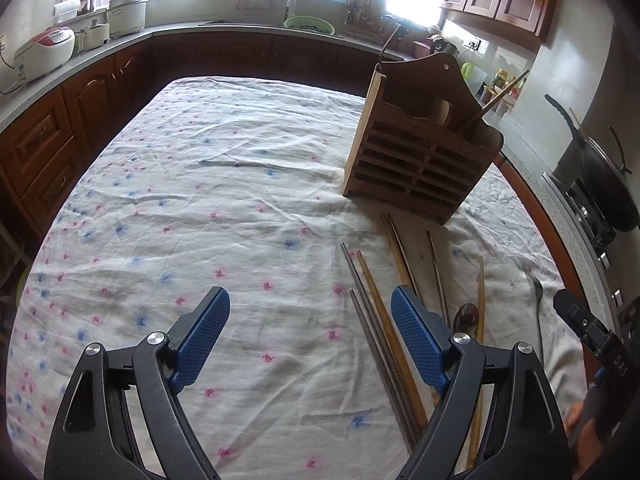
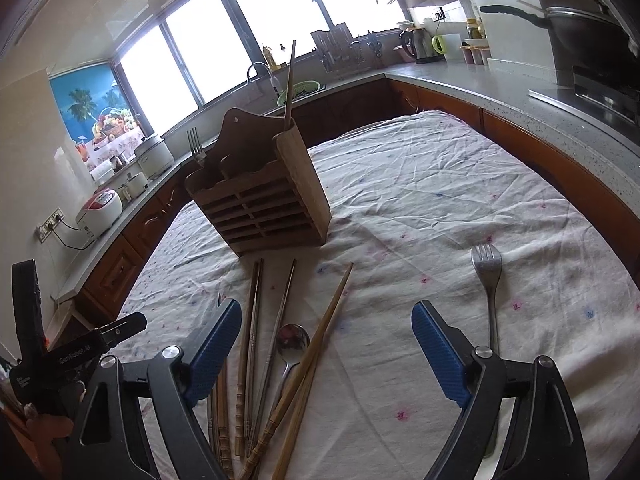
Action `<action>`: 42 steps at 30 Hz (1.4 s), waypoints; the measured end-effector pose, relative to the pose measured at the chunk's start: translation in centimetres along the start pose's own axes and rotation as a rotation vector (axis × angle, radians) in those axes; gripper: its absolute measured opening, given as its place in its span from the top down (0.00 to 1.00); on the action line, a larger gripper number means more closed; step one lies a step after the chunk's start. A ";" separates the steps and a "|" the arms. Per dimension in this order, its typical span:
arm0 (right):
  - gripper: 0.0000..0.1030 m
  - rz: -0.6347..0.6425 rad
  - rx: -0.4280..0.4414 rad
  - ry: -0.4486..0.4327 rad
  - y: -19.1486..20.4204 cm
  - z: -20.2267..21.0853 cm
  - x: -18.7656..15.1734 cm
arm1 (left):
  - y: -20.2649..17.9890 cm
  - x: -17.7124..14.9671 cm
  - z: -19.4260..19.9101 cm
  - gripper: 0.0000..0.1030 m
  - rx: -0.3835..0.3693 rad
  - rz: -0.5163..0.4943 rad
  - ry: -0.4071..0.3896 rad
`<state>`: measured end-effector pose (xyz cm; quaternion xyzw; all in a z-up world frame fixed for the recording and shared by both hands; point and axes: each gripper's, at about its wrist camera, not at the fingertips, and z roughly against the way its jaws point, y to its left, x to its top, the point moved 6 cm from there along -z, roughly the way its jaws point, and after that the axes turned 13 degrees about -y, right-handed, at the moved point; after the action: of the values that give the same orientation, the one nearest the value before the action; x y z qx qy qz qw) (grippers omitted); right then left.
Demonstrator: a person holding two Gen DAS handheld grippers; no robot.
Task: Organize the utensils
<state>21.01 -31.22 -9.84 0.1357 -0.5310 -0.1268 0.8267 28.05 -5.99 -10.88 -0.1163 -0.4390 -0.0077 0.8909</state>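
Chopsticks (image 2: 256, 344) lie fanned on the worktop (image 2: 440, 200) before the holder (image 2: 260, 204), long axes pointing toward it, nearest the right tool (image 2: 326, 354); both it and the left tool (image 1: 310, 334) gape empty.

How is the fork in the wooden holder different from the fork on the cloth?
The fork in the holder stands upright, tines up, with its handle hidden inside the holder. The fork on the cloth lies flat and shows its handle. The first stands far behind the loose chopsticks; the second lies apart, beside the open right gripper. Both look like metal.
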 end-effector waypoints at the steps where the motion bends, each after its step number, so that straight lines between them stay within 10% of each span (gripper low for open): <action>1: 0.21 -0.003 -0.002 0.011 -0.1 -0.6 0.0 | -0.3 0.1 -0.8 0.20 -0.008 -0.002 0.014; 23: 0.80 -0.033 -0.095 0.242 -1.8 -11.4 -1.4 | -3.6 -0.1 -10.7 0.93 -0.036 -0.087 0.215; 24: 0.91 -0.034 -0.089 0.245 -1.8 -11.6 -1.5 | -3.7 -0.2 -10.7 0.93 -0.037 -0.104 0.207; 42: 0.95 -0.054 0.023 0.126 0.5 -7.2 2.5 | -1.3 2.0 -4.6 1.00 -0.177 0.004 0.113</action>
<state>28.65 -30.99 -10.43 0.1672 -0.4755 -0.1344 0.8532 32.71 -8.10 -11.81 -0.1946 -0.3852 -0.0513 0.9006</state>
